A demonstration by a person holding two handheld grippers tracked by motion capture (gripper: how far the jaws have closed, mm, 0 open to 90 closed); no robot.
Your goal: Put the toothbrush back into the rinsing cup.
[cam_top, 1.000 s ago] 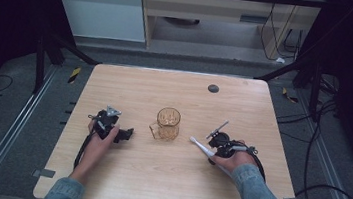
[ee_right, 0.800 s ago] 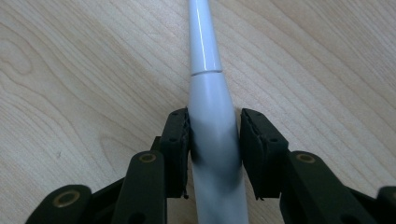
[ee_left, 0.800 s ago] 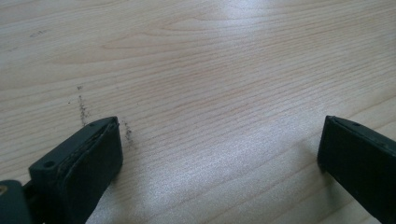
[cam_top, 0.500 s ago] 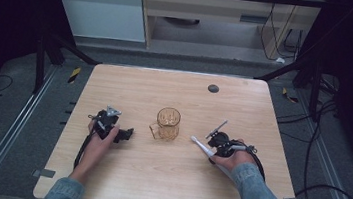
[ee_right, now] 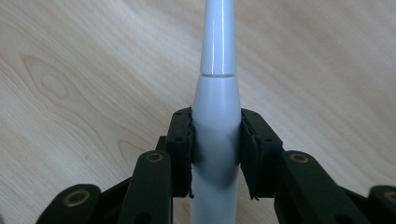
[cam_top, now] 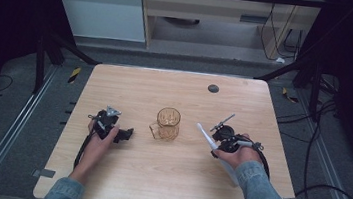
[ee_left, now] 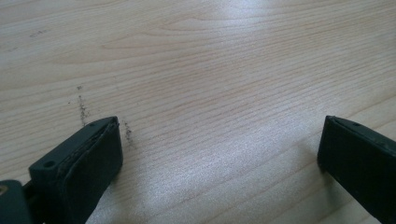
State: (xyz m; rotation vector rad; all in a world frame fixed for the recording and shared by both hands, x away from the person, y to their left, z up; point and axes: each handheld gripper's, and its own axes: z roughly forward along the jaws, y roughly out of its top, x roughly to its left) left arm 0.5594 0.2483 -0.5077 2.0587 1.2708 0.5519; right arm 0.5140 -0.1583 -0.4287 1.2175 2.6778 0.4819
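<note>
Right gripper [ee_right: 215, 140] clamped on slim white plastic toothbrush-like handle [ee_right: 215, 121], right of amber ribbed glass mug [cam_top: 167, 124] at centre of light wooden table [cam_top: 165, 179]. Left gripper [ee_left: 219, 154] left of mug, jaws apart, holding nothing.

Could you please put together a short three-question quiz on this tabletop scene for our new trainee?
1. True or false: the right gripper is shut on the white tapered stick.
2. What lies between the pads of the left gripper: A) the glass mug, B) bare table, C) a cable?
3. Which way does the handle of the glass mug point in the high view, toward the left gripper or the right one?

Key
1. True: both pads press its sides.
2. B: the jaws stand wide apart over bare wood.
3. Toward the left gripper.
</note>
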